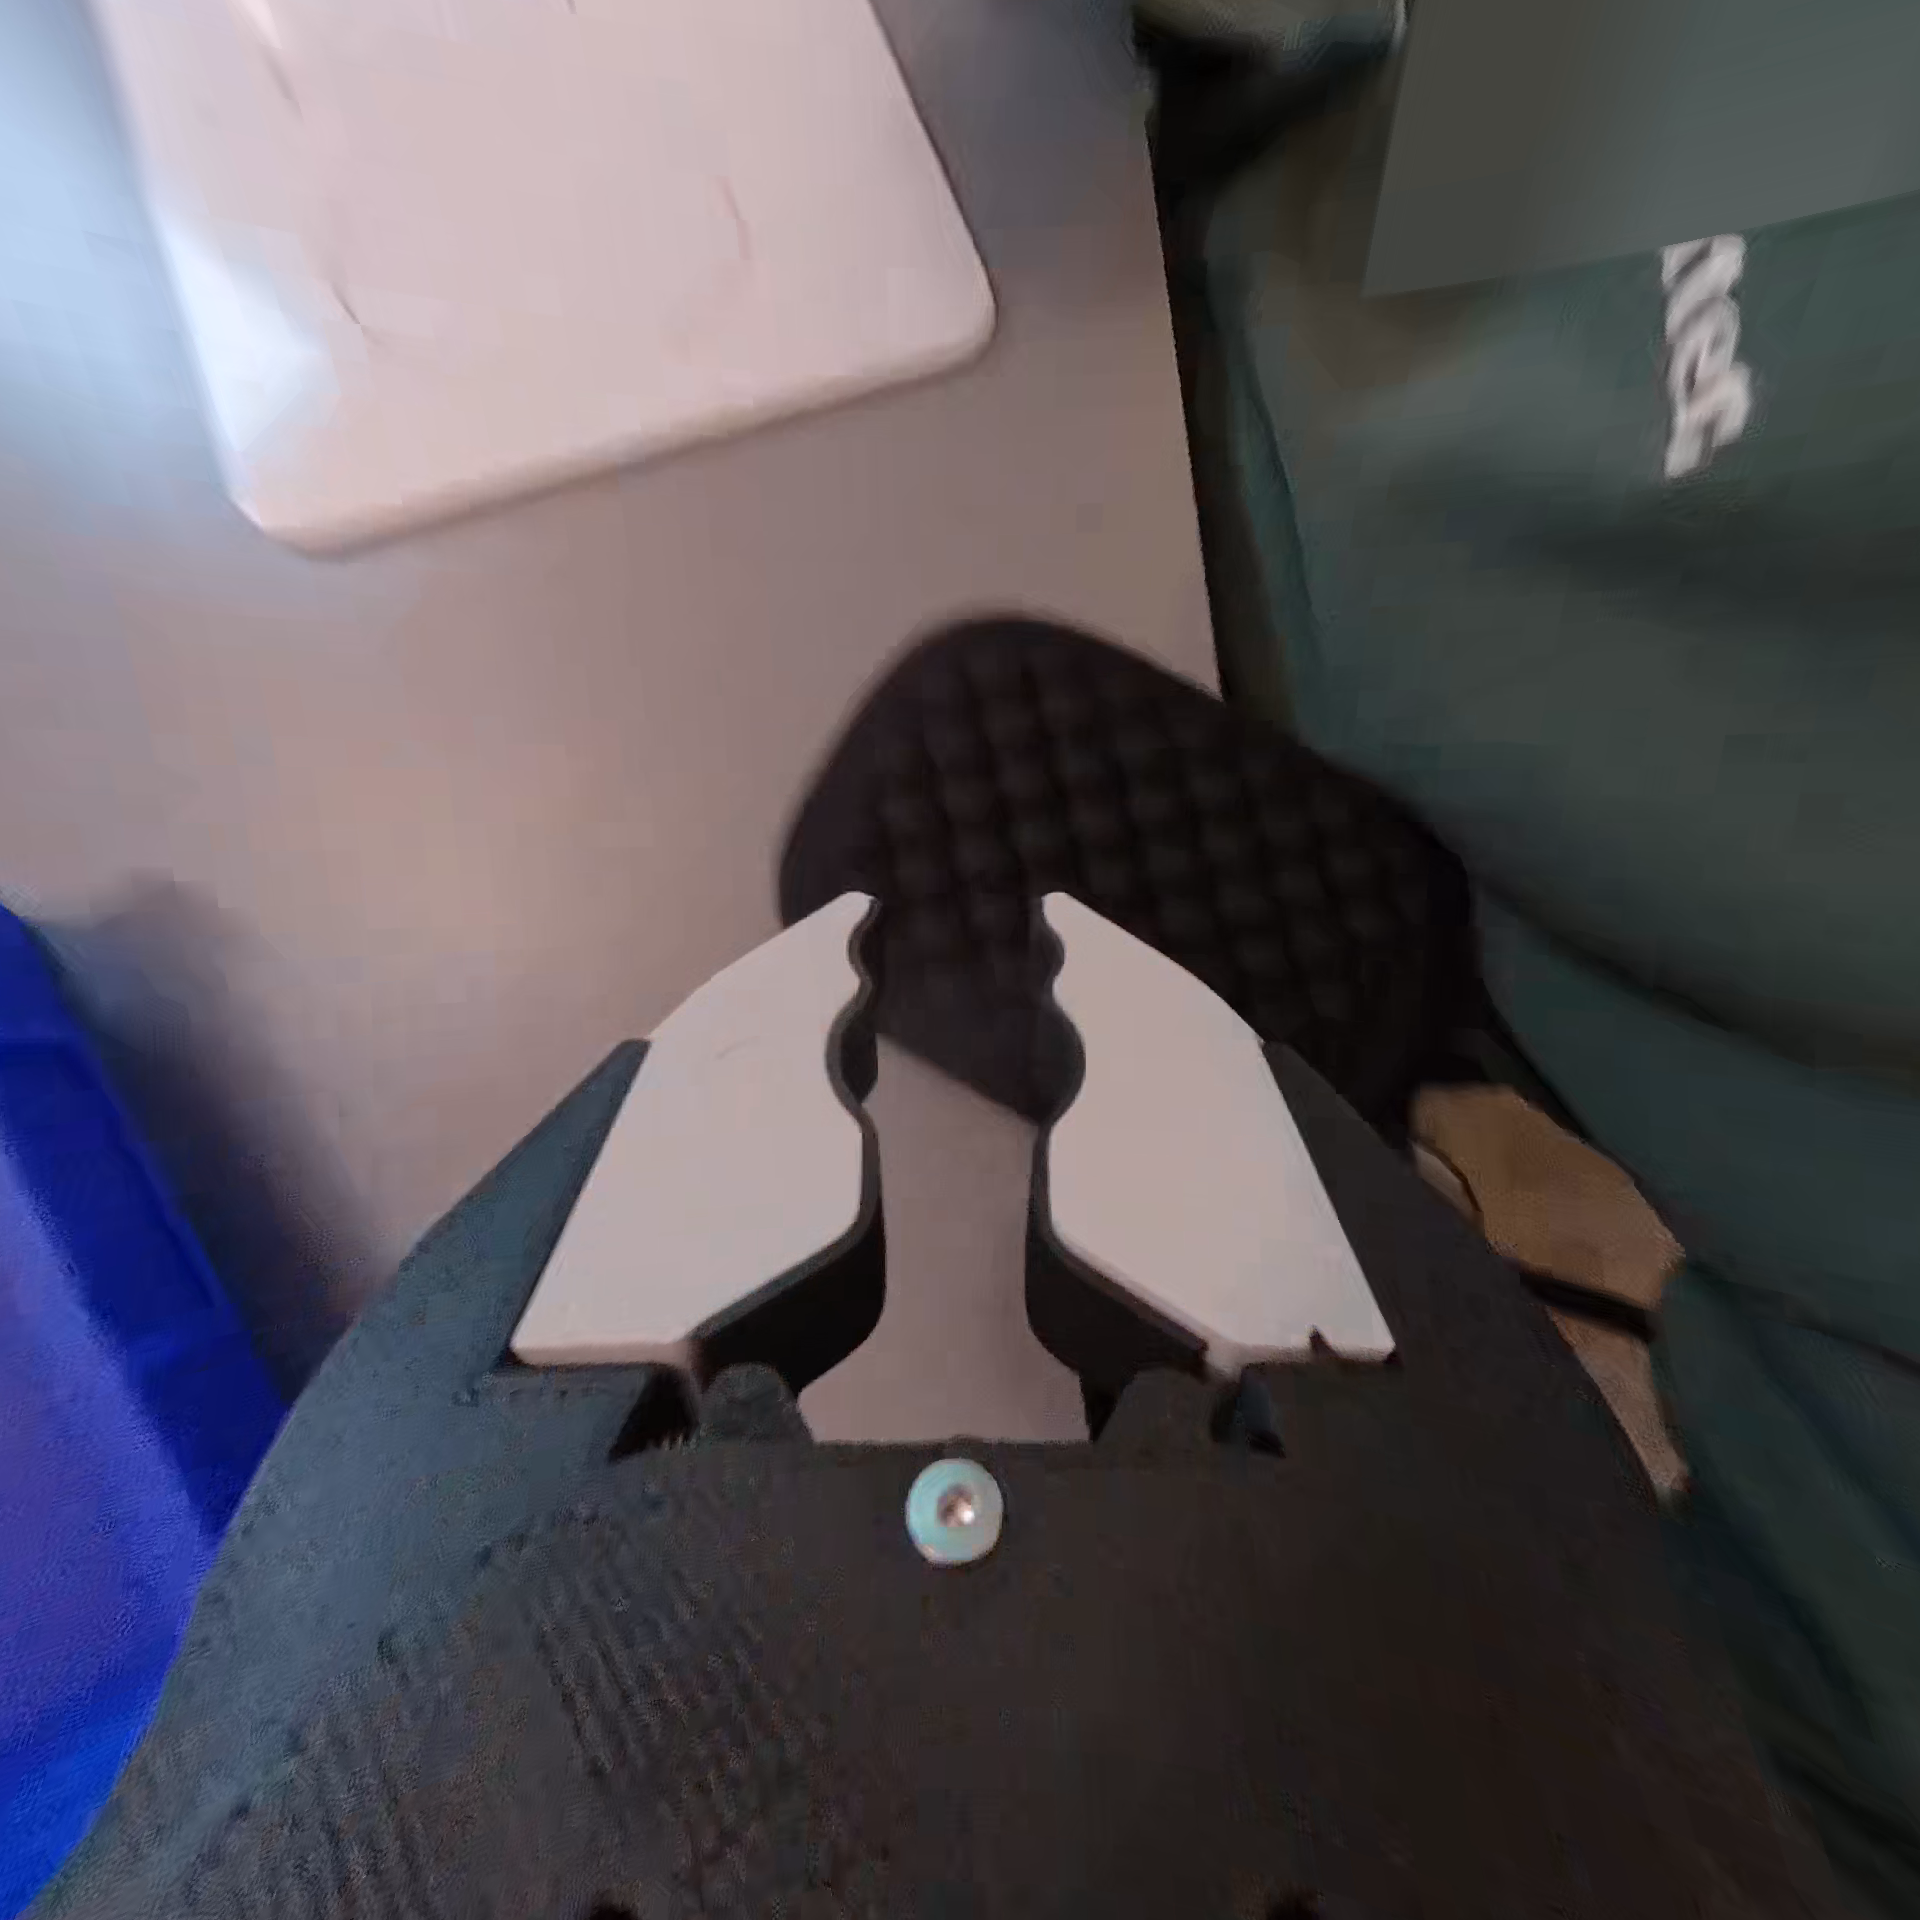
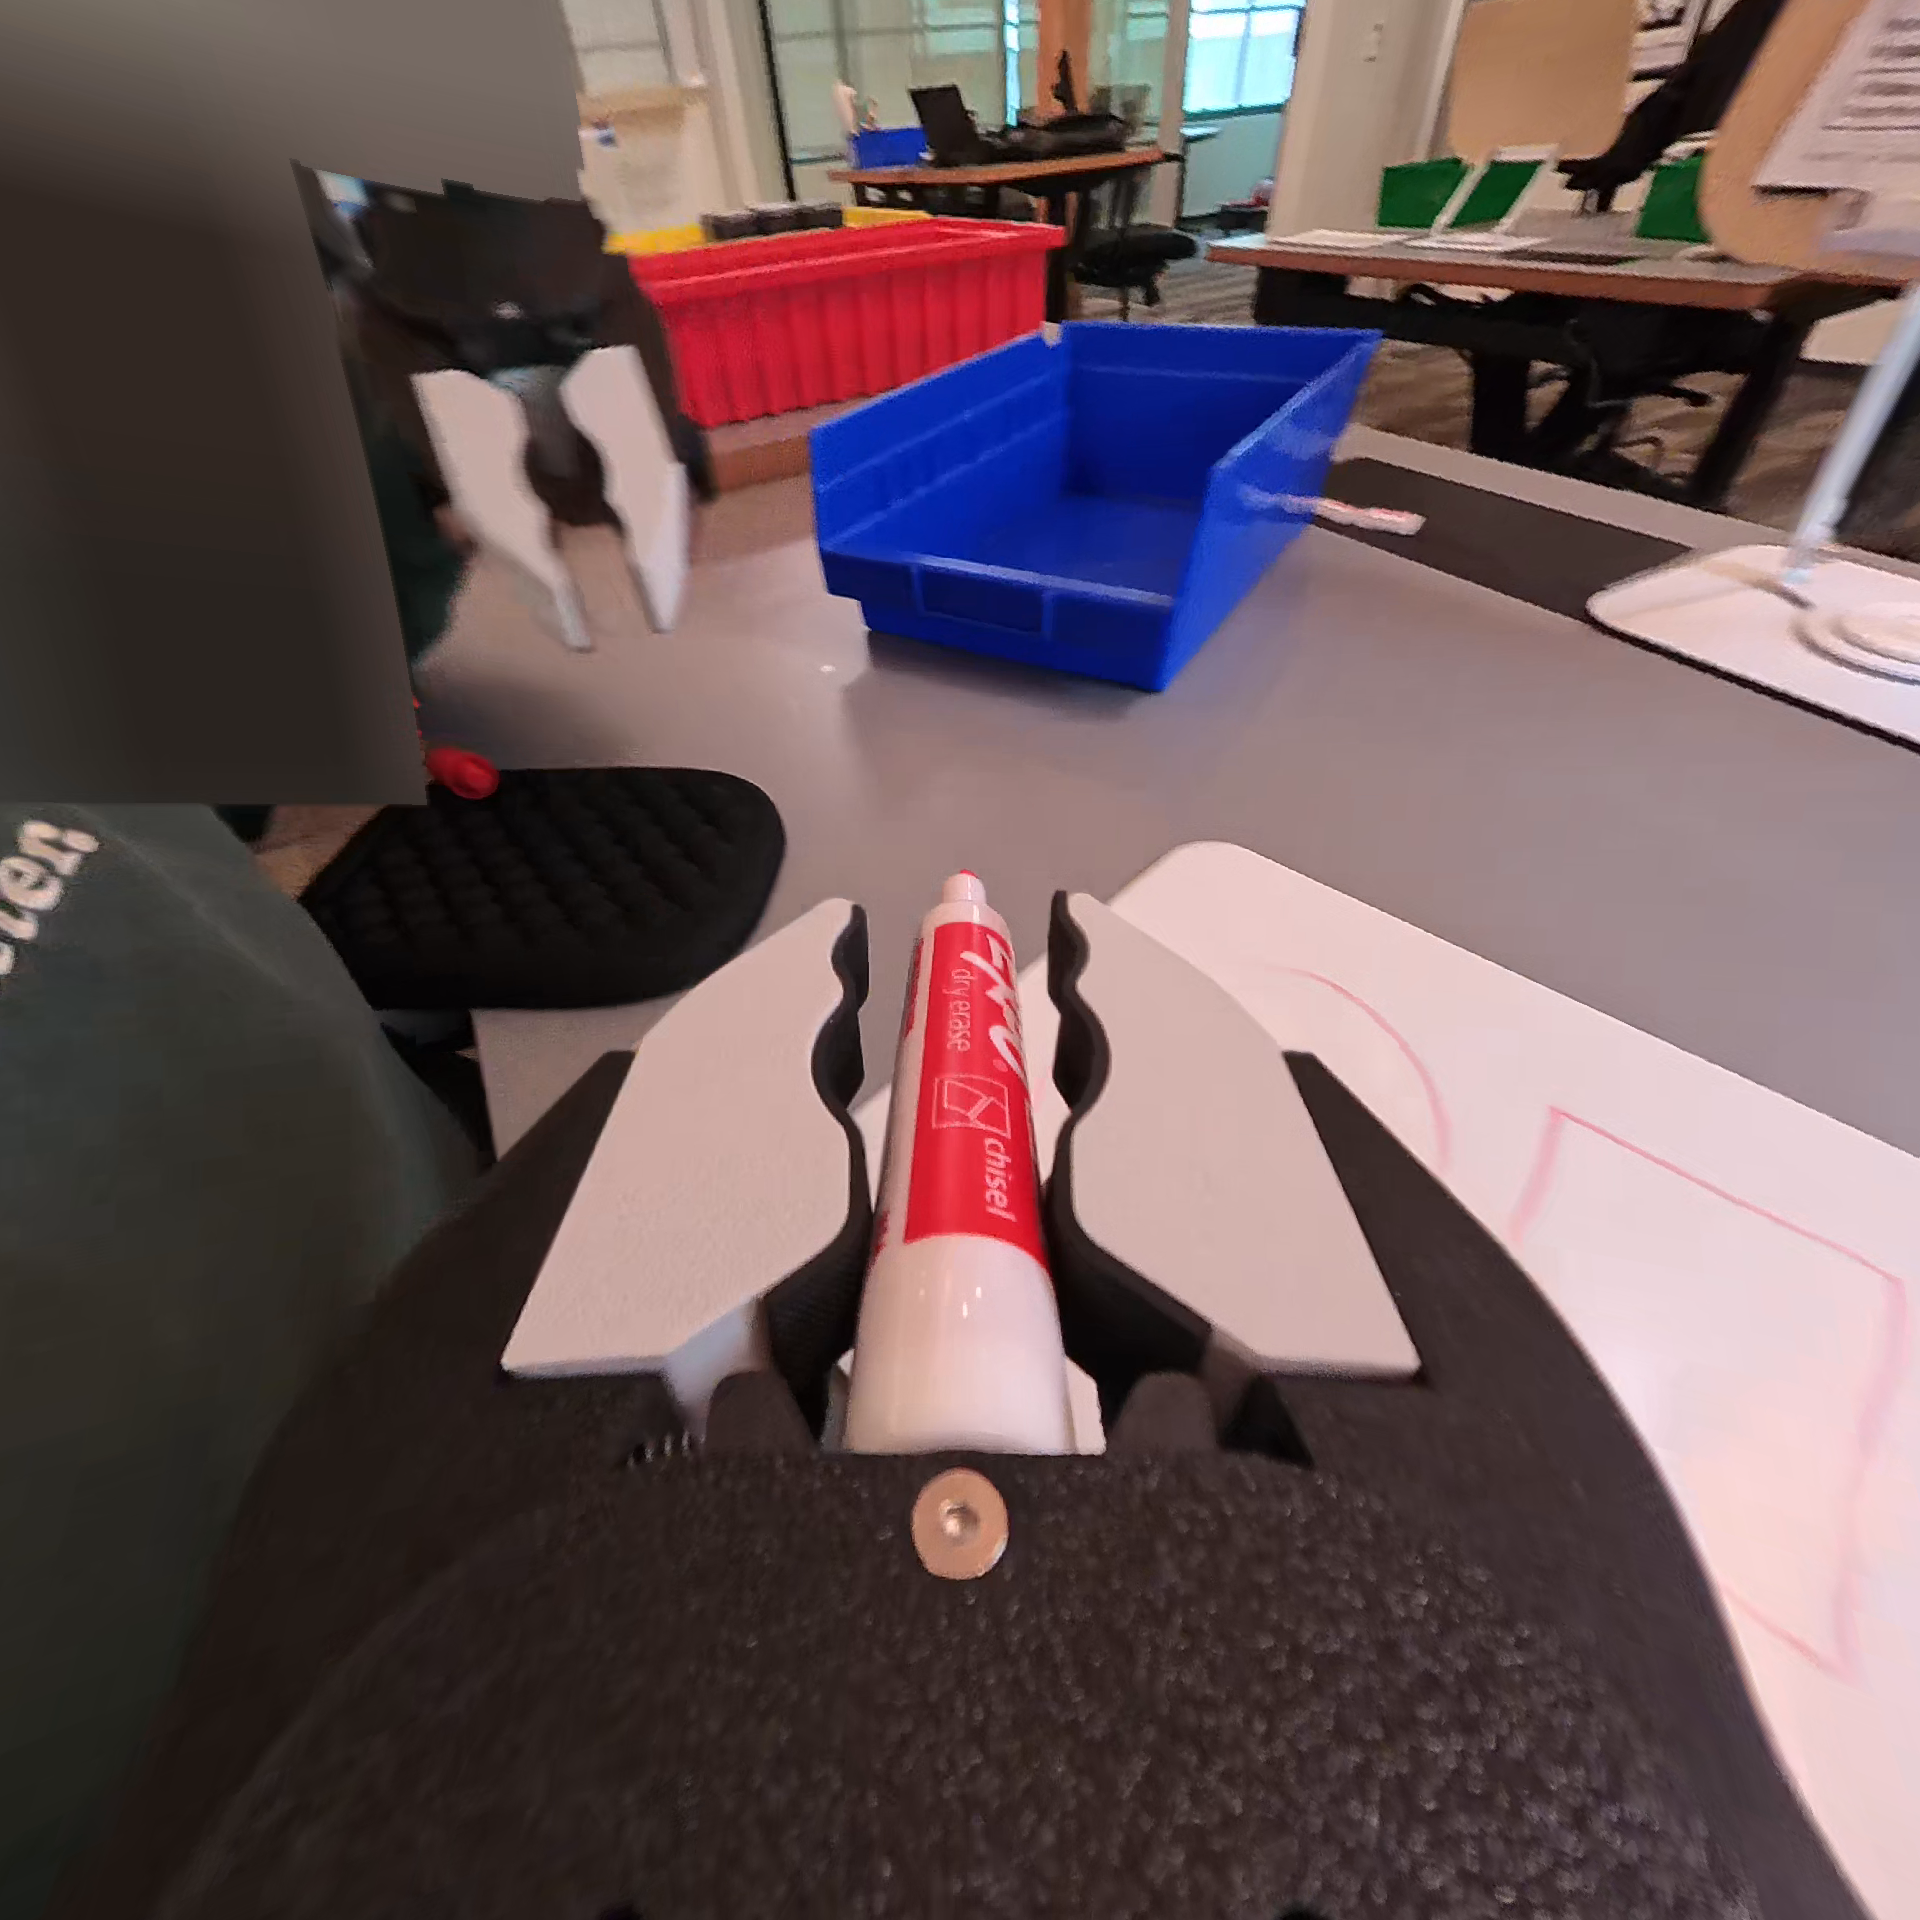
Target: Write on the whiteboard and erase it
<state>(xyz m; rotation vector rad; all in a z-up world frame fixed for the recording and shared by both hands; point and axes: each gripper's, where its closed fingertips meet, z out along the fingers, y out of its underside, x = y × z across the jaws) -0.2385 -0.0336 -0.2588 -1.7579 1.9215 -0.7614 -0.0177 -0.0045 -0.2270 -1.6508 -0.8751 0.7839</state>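
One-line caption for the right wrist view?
Right gripper shut on an uncapped red marker over the red-scribbled whiteboard, blue bin beyond.

light: even, bright indoor | left wrist view: motion-blurred | edges: wide-angle stretch

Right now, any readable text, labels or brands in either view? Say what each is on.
I don't quote writing; where it stands:
Marker in the right gripper: white print on its red band, sharp.
Dark green garment: pale lettering, blurred, cut off.
Papers far right: too blurred.
Blue bin side label: too blurred.
Whiteboard: red drawn lines, no words.
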